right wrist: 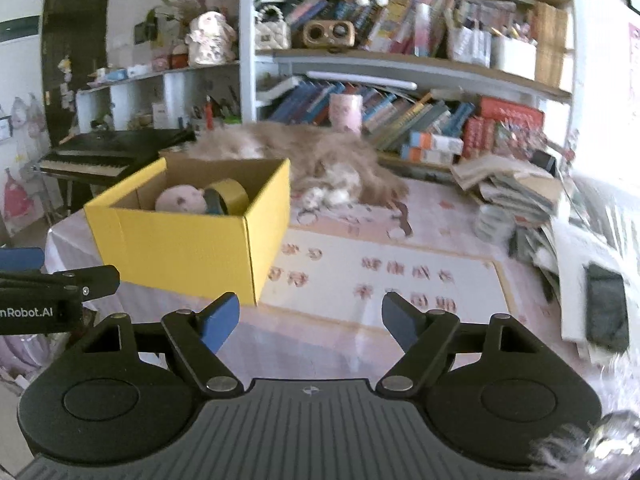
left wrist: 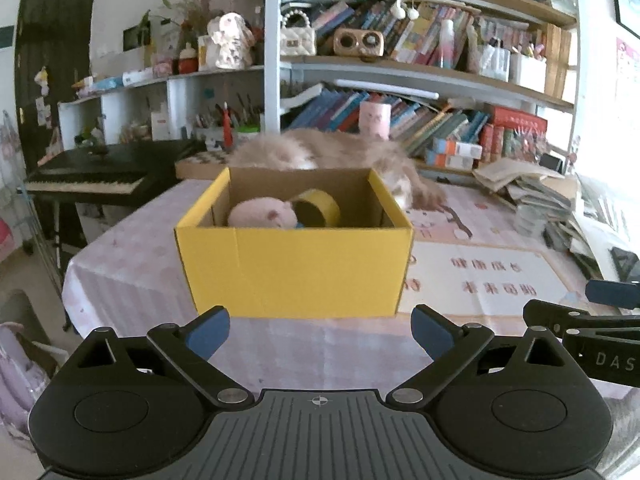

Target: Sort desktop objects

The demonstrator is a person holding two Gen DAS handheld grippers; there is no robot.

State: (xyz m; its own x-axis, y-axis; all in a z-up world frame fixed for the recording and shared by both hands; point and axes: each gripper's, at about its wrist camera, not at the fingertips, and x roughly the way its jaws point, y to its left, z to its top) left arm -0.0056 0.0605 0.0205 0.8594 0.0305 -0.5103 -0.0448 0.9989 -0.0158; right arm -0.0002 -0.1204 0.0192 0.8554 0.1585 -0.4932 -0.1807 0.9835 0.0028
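Left hand-held gripper (left wrist: 320,330) and right hand-held gripper (right wrist: 310,320) both spread apart, empty, low over the counter (right wrist: 400,280). Yellow box (left wrist: 296,268) already holds pink plush (left wrist: 260,213) and tape roll (left wrist: 318,208). Looks between picks; next needs another loose target.

We are in a lived-in home, likely a child's study or family room. At twelve o'clock stands a white bookshelf (left wrist: 420,68) crammed with leaning books, a small quilted handbag (left wrist: 297,39) and a wooden speaker (left wrist: 359,43). At ten o'clock we see a black piano keyboard (left wrist: 100,178) under shelves of trinkets and dried flowers. The bench (left wrist: 472,280) wears a pink cartoon-printed cloth, a fluffy cat (left wrist: 340,156) sprawls across its far side, and loose papers (left wrist: 532,192) pile up at two o'clock.
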